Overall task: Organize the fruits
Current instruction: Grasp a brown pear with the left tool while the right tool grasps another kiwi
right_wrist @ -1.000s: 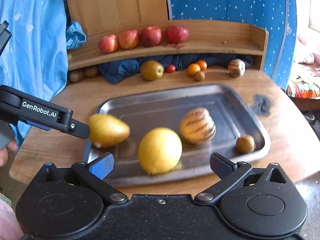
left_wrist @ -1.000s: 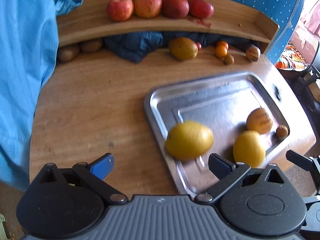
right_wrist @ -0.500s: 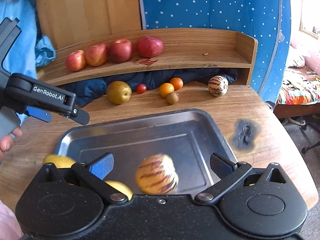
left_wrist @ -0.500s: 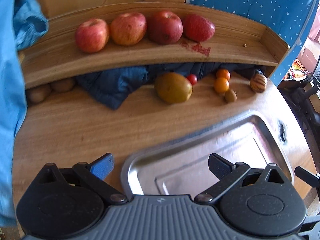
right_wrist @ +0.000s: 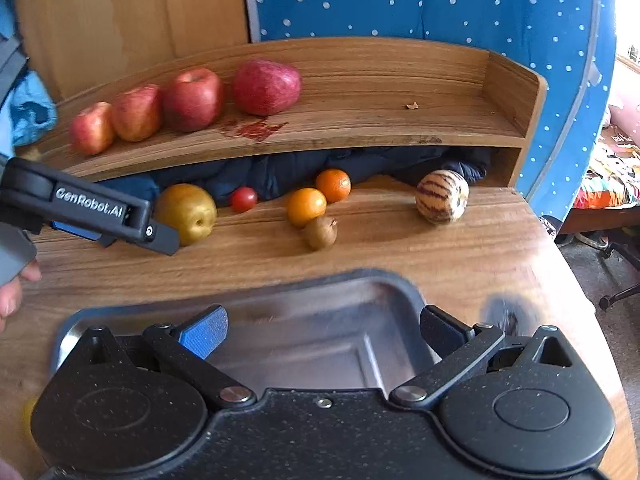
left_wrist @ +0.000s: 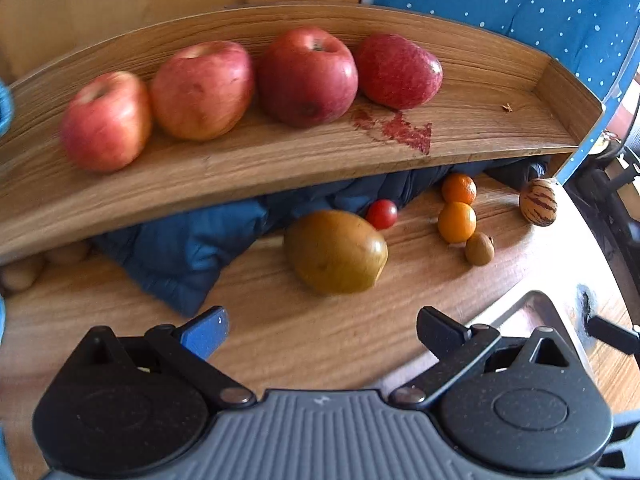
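Several red apples [left_wrist: 308,76] [right_wrist: 192,98] line the wooden shelf [left_wrist: 460,136] [right_wrist: 380,120]. Below it on the table lie a brown-green pear [left_wrist: 336,252] [right_wrist: 186,212], a cherry tomato [left_wrist: 382,214] [right_wrist: 243,199], two oranges [left_wrist: 457,222] [right_wrist: 306,206], a kiwi [left_wrist: 479,248] [right_wrist: 320,233] and a striped melon [left_wrist: 538,202] [right_wrist: 441,196]. My left gripper [left_wrist: 322,330] is open, just short of the pear; its finger [right_wrist: 120,220] shows in the right wrist view. My right gripper [right_wrist: 324,330] is open above the steel tray [right_wrist: 384,292] [left_wrist: 536,304].
A dark blue cloth [left_wrist: 192,252] [right_wrist: 288,172] is bunched under the shelf. A blue dotted fabric [right_wrist: 440,4] hangs behind. The table's right edge [right_wrist: 560,248] drops to the floor. A hand [right_wrist: 12,292] shows at the left.
Both grippers moved forward toward the shelf. The yellow fruits and striped melon on the tray dropped out of view beneath them. The pear now lies close ahead of the left gripper.
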`<action>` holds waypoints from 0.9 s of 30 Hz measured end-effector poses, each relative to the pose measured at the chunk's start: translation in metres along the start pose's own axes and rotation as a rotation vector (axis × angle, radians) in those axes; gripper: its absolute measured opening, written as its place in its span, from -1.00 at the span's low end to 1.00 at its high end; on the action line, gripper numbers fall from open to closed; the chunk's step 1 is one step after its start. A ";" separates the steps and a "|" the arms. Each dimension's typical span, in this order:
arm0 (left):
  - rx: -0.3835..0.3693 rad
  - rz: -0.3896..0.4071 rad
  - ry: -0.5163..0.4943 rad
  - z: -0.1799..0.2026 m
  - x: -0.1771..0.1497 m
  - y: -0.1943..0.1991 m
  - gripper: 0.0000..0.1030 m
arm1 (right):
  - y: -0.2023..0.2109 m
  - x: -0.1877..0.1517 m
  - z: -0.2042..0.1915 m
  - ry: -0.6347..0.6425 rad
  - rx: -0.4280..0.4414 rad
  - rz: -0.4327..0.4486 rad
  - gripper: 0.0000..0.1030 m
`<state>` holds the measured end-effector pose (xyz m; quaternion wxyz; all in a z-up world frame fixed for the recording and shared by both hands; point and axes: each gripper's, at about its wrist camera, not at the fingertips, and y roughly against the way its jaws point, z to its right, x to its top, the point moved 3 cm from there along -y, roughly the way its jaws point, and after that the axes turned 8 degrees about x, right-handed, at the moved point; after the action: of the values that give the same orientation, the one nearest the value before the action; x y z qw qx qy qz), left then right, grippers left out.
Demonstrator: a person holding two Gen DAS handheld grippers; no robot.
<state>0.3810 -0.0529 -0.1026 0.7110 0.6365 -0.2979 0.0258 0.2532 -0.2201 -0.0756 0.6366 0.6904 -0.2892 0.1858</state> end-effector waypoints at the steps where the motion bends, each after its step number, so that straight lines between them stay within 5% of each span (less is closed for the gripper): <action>1: -0.006 -0.005 -0.002 0.001 0.004 -0.004 0.99 | -0.006 0.004 0.001 0.002 -0.005 -0.011 0.98; 17: -0.071 -0.057 0.071 0.004 0.041 -0.055 0.99 | -0.072 0.038 0.004 0.069 -0.033 -0.087 0.98; 27: -0.083 -0.058 0.091 0.005 0.043 -0.070 0.98 | -0.086 0.044 0.006 0.055 -0.032 -0.074 0.52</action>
<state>0.4433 -0.0850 -0.1452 0.7500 0.6130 -0.2476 0.0216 0.3408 -0.2314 -0.1151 0.6617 0.6850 -0.2488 0.1763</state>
